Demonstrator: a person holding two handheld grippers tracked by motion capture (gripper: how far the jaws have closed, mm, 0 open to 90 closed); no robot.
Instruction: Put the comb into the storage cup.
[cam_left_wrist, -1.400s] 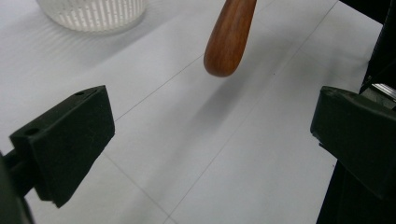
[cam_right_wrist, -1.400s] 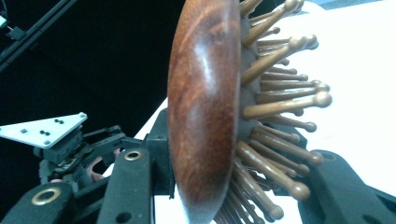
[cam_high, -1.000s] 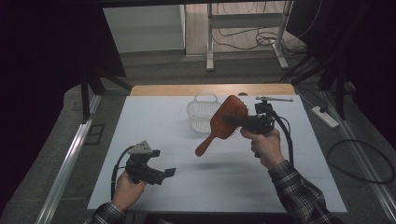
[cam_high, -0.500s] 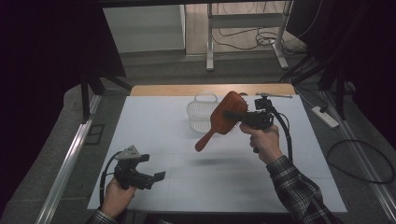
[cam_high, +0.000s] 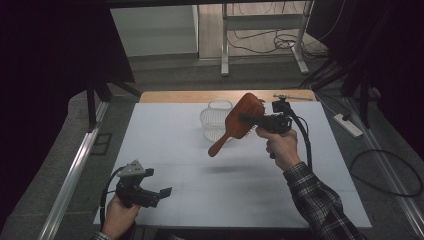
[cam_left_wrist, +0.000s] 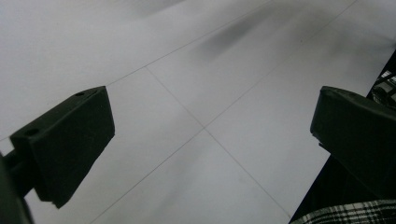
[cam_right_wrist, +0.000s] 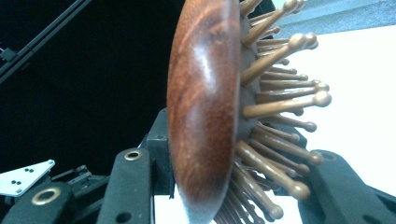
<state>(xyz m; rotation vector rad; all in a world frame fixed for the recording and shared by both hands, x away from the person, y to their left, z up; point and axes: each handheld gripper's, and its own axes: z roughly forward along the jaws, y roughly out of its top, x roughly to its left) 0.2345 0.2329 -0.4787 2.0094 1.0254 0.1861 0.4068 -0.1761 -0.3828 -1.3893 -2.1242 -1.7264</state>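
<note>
Wooden brush (cam_high: 243, 120): hanging in the air just beside the basket (cam_high: 214, 119), handle slanting down toward the person.
Right gripper (cam_high: 248, 119): clamping the brush head, one jaw on the smooth back, the other among the pins (cam_right_wrist: 280, 107).
Left gripper (cam_high: 162, 192): idling with jaws apart and nothing between them, well away from the basket, at the near edge of the table (cam_high: 165, 135).
Progress: brush is lifted; judging by the pose, placing it in the basket is what remains.

The left gripper (cam_left_wrist: 205, 144) hangs with jaws wide apart over the white table (cam_left_wrist: 196, 70).
</note>
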